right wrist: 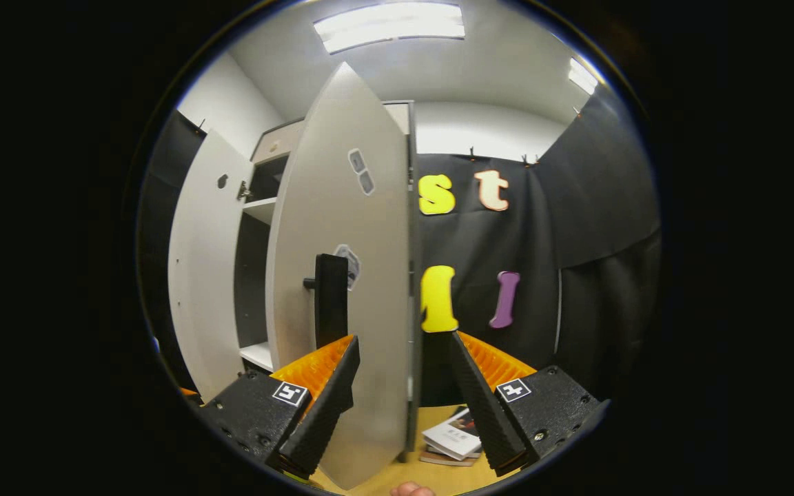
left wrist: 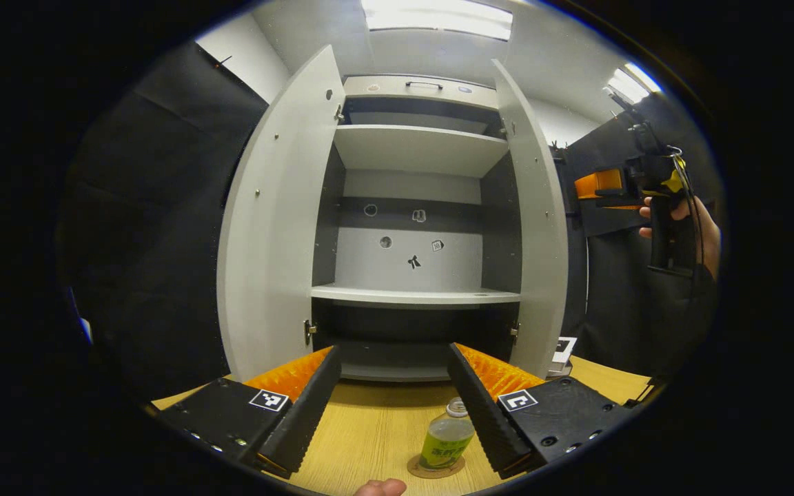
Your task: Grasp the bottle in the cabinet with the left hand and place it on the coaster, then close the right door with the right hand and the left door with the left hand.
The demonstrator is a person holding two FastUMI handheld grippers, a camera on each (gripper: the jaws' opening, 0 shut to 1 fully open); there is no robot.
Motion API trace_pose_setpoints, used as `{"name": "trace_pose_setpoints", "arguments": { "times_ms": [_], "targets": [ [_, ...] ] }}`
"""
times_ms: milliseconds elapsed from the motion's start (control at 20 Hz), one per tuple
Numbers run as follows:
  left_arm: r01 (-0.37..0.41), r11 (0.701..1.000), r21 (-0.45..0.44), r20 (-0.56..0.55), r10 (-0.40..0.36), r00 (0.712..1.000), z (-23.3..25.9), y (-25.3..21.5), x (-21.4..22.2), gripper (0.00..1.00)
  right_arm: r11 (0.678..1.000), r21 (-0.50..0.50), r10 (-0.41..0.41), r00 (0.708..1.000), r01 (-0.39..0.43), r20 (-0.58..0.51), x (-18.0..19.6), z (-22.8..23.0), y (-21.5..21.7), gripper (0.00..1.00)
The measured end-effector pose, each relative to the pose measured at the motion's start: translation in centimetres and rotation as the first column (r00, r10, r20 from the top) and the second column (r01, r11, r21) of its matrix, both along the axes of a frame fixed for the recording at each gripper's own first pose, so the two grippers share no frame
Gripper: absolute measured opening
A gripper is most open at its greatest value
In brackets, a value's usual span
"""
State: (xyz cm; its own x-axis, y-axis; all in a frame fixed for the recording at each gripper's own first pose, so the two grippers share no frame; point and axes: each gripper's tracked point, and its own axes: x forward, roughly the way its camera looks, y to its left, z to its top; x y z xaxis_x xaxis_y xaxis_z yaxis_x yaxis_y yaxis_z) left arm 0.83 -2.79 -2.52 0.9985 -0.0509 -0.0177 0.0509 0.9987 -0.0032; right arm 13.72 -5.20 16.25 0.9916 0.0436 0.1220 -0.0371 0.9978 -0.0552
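A small bottle (left wrist: 446, 437) of yellow-green drink stands upright on a round coaster (left wrist: 436, 468) on the wooden table (left wrist: 369, 427). My left gripper (left wrist: 393, 351) hangs open above it, and the bottle's right side is hidden behind the right finger. The grey cabinet (left wrist: 414, 227) faces me with its shelves bare, its left door (left wrist: 273, 227) and right door (left wrist: 535, 241) both swung wide. My right gripper (right wrist: 404, 339) is open, with the right door (right wrist: 349, 275) edge-on between its fingers; whether they touch the door I cannot tell. A black handle (right wrist: 331, 300) sticks out of that door.
A hand holds the right gripper (left wrist: 645, 193) out past the right door. Booklets (right wrist: 452, 437) lie on the table (right wrist: 438, 479) beside the right door. The left door (right wrist: 197, 275) stands open at the far side. Black cloth walls close in on both sides.
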Motion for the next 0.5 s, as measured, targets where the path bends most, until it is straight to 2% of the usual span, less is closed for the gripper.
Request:
{"name": "trace_pose_setpoints", "arguments": {
  "times_ms": [200,300,350,400,500],
  "targets": [
    [-0.02,1.0,0.017,0.016,0.02,1.0,0.8,1.1,0.1,0.94,0.999,0.029,0.026,0.999,-0.027,0.046,0.4,1.0,1.4,0.82],
    [-0.019,1.0,0.005,0.032,0.019,0.999,1.6,1.4,0.4,0.94,1.0,0.014,0.015,0.997,-0.017,0.07,-0.5,1.5,1.3,0.82],
    [-0.016,1.0,-0.01,0.036,0.017,0.999,1.9,1.5,0.5,0.9,1.0,-0.003,0.005,0.997,-0.005,0.078,-1.1,1.5,1.1,0.82],
    [-0.013,1.0,-0.023,0.038,0.014,0.999,2.2,1.7,0.6,0.94,1.0,-0.02,-0.004,0.997,0.006,0.081,-1.6,1.3,0.9,0.82],
    [-0.018,0.999,-0.044,0.042,0.02,0.999,2.9,2.3,0.5,0.94,1.0,-0.027,-0.004,0.997,0.006,0.08,-3.1,-0.1,1.3,0.82]
  ]
}}
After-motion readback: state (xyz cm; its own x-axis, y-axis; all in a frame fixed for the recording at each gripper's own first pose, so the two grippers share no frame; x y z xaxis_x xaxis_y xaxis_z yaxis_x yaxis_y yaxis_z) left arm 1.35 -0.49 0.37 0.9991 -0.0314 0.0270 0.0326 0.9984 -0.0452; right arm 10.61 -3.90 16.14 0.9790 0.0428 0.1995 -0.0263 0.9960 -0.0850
